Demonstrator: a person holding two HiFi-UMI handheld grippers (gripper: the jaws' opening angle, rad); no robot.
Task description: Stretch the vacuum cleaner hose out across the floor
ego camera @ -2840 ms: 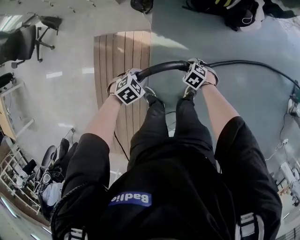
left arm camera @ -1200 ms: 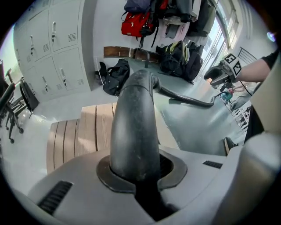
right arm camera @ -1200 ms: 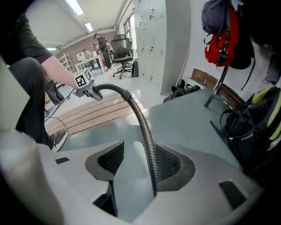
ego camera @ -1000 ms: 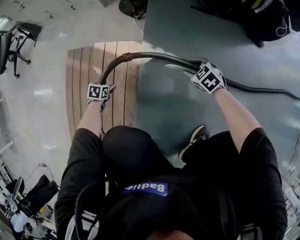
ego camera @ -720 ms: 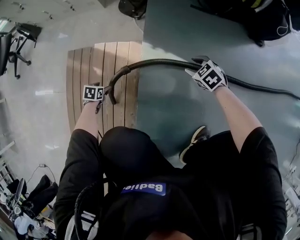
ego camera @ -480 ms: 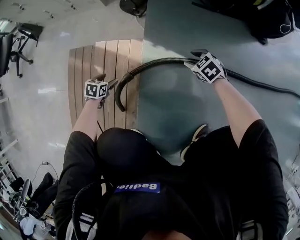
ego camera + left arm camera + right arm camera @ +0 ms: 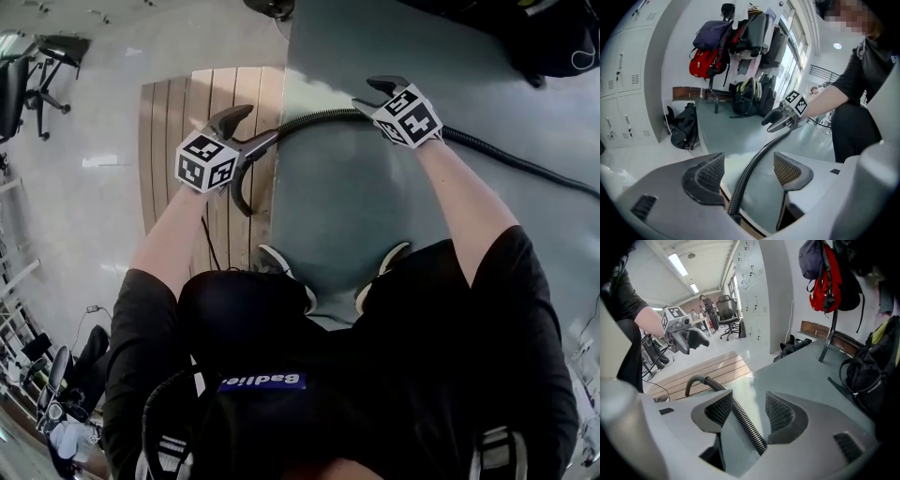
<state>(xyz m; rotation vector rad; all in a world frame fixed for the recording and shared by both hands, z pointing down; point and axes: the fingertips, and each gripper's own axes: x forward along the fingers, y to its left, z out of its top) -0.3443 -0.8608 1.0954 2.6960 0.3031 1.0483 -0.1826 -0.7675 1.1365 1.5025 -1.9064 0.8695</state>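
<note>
The black ribbed vacuum hose (image 7: 309, 119) runs from the right across the grey-green mat (image 7: 375, 206). Its free end (image 7: 236, 192) curls down onto the wooden floor panel (image 7: 178, 122). My right gripper (image 7: 370, 96) is shut on the hose and holds that stretch off the floor. In the right gripper view the hose (image 7: 740, 420) lies between the pads, against the left one. My left gripper (image 7: 248, 129) hovers open above the free end, holding nothing. In the left gripper view the hose (image 7: 754, 164) shows on the floor beyond the wide jaws, rising to the right gripper (image 7: 780, 121).
The person's feet (image 7: 281, 267) stand at the mat's near edge. Backpacks hang on a rack (image 7: 740, 37) at the far wall, with a black bag (image 7: 682, 124) on the floor. An office chair (image 7: 47, 56) stands far left. A thin cable (image 7: 214, 253) crosses the wooden panel.
My left gripper opened and let go of the hose end, which dropped and curled onto the wooden panel. The left gripper then rose. The right gripper kept its hold and moved slightly farther away.
</note>
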